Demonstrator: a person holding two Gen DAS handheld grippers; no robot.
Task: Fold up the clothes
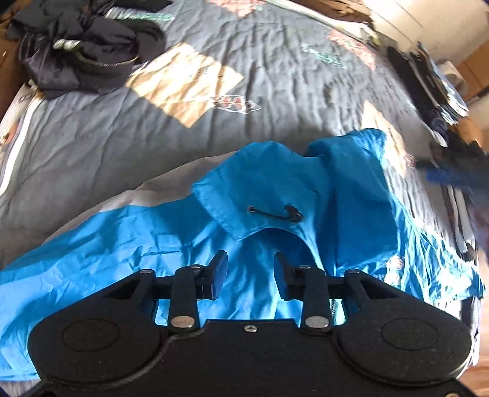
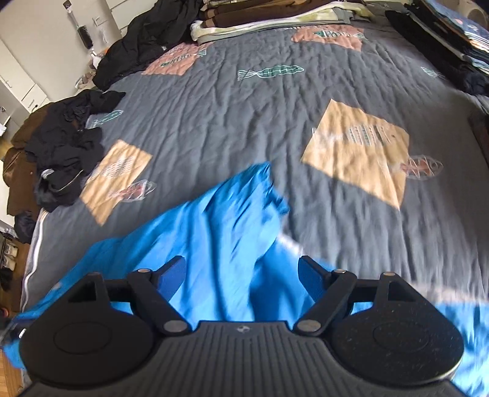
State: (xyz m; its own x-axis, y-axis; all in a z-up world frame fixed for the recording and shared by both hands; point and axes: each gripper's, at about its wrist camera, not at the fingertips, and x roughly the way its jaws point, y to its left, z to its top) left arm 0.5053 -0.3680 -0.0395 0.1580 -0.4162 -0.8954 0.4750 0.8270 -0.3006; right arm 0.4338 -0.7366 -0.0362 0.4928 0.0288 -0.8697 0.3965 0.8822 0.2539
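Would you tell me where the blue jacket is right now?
The blue jacket lies crumpled on the grey quilt at the near bed edge, beneath both open grippers.

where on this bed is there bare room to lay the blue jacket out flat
The widest free patch is the middle of the grey quilted bedspread, between the crumpled bright blue jacket and the folded brown and cream stack. The dark heap of black clothes crowds one edge and the pile of dark folded garments the other.

Your bed (image 2: 244, 128), under a grey quilt with fish patches.
You have the blue garment (image 1: 152, 244) spread at the near edge, dark clothes (image 2: 67, 152) heaped at the left, and folded stacks (image 2: 275, 18) along the far side.
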